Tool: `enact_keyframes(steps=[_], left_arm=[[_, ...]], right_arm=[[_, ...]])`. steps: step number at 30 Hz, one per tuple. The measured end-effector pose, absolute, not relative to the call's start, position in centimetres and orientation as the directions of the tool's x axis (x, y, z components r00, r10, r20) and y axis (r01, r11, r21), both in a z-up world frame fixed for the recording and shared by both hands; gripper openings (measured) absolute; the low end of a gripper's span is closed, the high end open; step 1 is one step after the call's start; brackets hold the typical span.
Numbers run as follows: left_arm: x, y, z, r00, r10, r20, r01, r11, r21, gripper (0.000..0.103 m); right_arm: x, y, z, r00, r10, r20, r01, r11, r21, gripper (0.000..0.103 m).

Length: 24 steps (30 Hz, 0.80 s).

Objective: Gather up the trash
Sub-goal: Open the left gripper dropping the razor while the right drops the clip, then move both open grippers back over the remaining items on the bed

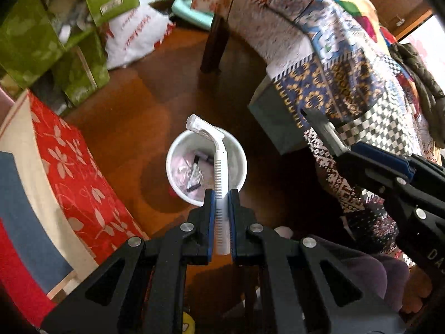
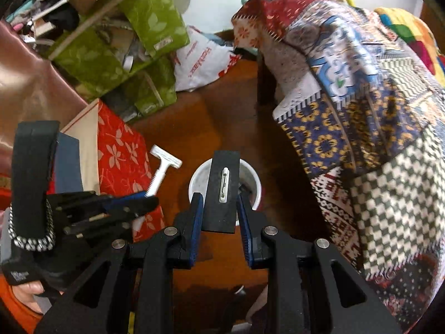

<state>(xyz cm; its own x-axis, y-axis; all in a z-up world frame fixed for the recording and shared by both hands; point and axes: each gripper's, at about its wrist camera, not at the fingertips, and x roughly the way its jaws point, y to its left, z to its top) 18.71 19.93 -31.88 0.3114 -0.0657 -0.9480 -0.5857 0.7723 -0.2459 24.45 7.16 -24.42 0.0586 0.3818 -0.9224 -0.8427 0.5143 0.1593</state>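
My left gripper (image 1: 221, 194) is shut on a white disposable razor (image 1: 219, 167), held by its ribbed handle above a white cup (image 1: 178, 183) on the wooden floor. The cup holds pink wrapping and small scraps. My right gripper (image 2: 219, 197) is shut on a flat black card (image 2: 222, 211) with a white clip on it, held over the same cup (image 2: 256, 192). In the right wrist view the left gripper (image 2: 150, 194) and its razor (image 2: 164, 167) are at the left. In the left wrist view the right gripper (image 1: 345, 150) is at the right, holding the card edge-on (image 1: 322, 128).
A patchwork blanket (image 1: 347, 83) drapes over furniture on the right, with a dark leg (image 1: 214, 47). A red flowered box (image 1: 78, 178) lies on the left. Green boxes (image 1: 41, 33) and a white plastic bag (image 1: 133, 36) are piled at the back left.
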Motion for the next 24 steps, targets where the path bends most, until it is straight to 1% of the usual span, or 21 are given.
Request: enact_keyframes(steps=[7, 8, 9, 11, 15, 18, 24], left_arm=[[21.0, 21.4, -32.7, 0.313, -0.095, -0.945, -0.586, 0.764, -0.270, 0.008], [21.3, 21.6, -32.6, 0.315, -0.092, -0.945, -0.587, 0.763, -0.271, 0.011], [21.6, 21.8, -32.7, 0.307, -0.083, -0.948, -0.594, 0.761, -0.259, 0.019], [21.9, 22.3, -32.8, 0.294, -0.058, -0.954, -0.612, 0.755, -0.235, 0.026], [21.4, 22.7, -32.7, 0.298, -0.056, -0.953, -0.625, 0.743, -0.239, 0.026], [20.9, 22.4, -32.2, 0.293, -0.036, -0.955, -0.620, 0.753, -0.218, 0.026], [19.4, 21.5, -29.6, 0.320, 0.005, -0.947, -0.598, 0.777, -0.198, 0.026]], right_arm=[[26.1, 9.4, -25.4, 0.031, 0.369, -0.929, -0.840, 0.513, 0.176, 0.024], [26.4, 9.7, -25.6, 0.018, 0.363, -0.931, -0.837, 0.515, 0.184, 0.025], [26.6, 9.9, -25.8, 0.001, 0.355, -0.935, -0.837, 0.511, 0.194, 0.029], [27.1, 10.3, -26.5, -0.032, 0.328, -0.944, -0.835, 0.510, 0.206, 0.034], [27.1, 10.1, -26.7, -0.018, 0.310, -0.950, -0.842, 0.508, 0.182, 0.034], [26.8, 9.4, -26.3, -0.001, 0.310, -0.951, -0.849, 0.502, 0.165, 0.034], [26.2, 7.6, -24.5, 0.024, 0.334, -0.942, -0.854, 0.497, 0.154, 0.034]])
